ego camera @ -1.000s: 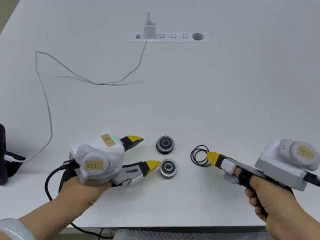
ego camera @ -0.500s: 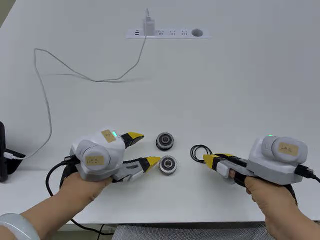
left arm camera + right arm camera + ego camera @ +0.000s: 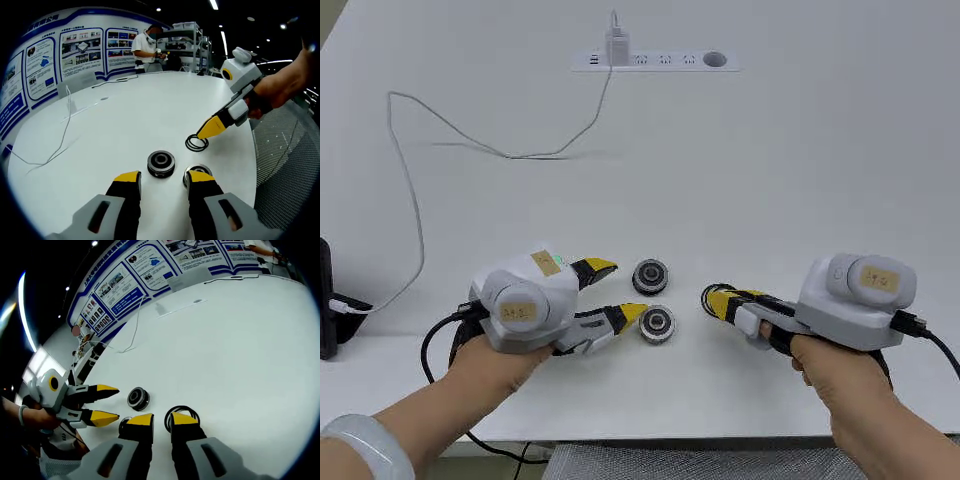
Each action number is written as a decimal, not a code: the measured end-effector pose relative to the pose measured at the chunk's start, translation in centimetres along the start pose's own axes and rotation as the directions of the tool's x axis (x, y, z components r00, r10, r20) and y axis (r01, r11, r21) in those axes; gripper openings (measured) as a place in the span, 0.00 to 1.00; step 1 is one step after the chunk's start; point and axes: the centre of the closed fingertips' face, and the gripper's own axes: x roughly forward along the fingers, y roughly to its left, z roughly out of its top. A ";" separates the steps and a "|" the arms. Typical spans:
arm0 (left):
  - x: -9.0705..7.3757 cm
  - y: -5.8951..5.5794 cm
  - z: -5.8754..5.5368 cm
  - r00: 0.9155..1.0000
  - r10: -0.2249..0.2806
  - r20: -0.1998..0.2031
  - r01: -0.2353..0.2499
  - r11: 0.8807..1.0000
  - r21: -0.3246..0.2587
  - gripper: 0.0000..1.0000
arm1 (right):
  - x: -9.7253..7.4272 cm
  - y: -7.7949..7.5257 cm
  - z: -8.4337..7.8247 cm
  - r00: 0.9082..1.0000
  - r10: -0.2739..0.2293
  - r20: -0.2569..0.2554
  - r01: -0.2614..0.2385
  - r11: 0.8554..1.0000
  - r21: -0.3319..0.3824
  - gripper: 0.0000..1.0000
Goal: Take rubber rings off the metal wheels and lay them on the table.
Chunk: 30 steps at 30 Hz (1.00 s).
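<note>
Black rubber rings (image 3: pixel 196 143) already lie on the white table (image 3: pixel 770 180), right of both round metal wheels (image 3: pixel 657 323), at your empty, barely parted right gripper (image 3: pixel 161 420). The far wheel (image 3: pixel 650 275) looks unstripped; your left gripper (image 3: pixel 617 289) gapes empty.

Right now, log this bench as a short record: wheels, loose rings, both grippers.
far wheel: flat on the table, dark rim
near wheel: flat on the table, paler rim, just off one left jaw tip
rubber rings: loose on the table, overlapping, at the right gripper's tips
left gripper: jaws wide apart, empty
right gripper: jaws narrowly apart, empty
</note>
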 end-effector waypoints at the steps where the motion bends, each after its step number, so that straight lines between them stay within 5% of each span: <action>1: 0.0 0.0 0.0 1.000 0.000 0.001 0.000 1.000 0.000 0.36 | 0.1 0.2 0.0 1.000 0.004 0.000 -0.004 1.000 0.001 0.13; 12: 0.8 -0.1 0.9 1.000 -0.007 0.013 0.007 1.000 0.009 0.31 | 1.7 2.4 0.7 0.998 0.057 -0.002 -0.057 0.998 -0.010 0.05; 30: 2.2 -0.1 1.8 1.000 -0.009 -0.001 0.009 0.999 0.036 0.20 | 2.3 2.8 0.7 0.998 0.066 -0.014 -0.067 0.998 -0.015 0.04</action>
